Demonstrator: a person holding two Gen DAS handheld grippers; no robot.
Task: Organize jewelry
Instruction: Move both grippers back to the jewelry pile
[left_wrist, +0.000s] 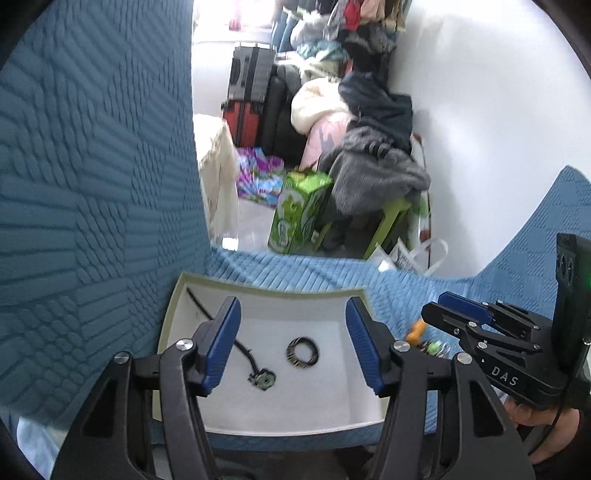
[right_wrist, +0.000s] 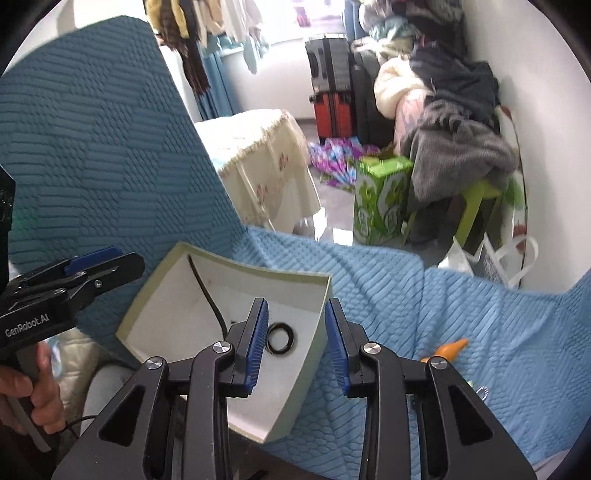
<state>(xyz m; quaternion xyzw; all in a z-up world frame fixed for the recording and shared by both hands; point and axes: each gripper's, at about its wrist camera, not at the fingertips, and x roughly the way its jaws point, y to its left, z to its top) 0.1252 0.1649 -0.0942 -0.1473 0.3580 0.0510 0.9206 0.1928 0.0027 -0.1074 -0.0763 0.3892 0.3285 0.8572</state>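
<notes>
A shallow white box (left_wrist: 177, 306) with a pale green rim sits on the blue quilted sofa seat; it also shows in the right wrist view (right_wrist: 310, 354). Inside lie a dark patterned bangle (left_wrist: 302, 351) and a black cord necklace with a green pendant (left_wrist: 263, 380). The bangle also shows in the right wrist view (right_wrist: 280, 338). My left gripper (left_wrist: 293, 343) is open and empty above the box. My right gripper (right_wrist: 295, 347) is open and empty over the box's right wall. An orange piece (right_wrist: 452, 349) and small green jewelry (left_wrist: 434, 348) lie on the seat right of the box.
The blue sofa back (left_wrist: 92, 166) rises at left. Beyond the seat edge stand a green carton (left_wrist: 299, 210), suitcases (left_wrist: 247, 99), a cloth-covered table (right_wrist: 266, 162) and a clothes pile (left_wrist: 373, 147). A white bag (right_wrist: 495, 258) sits by the wall.
</notes>
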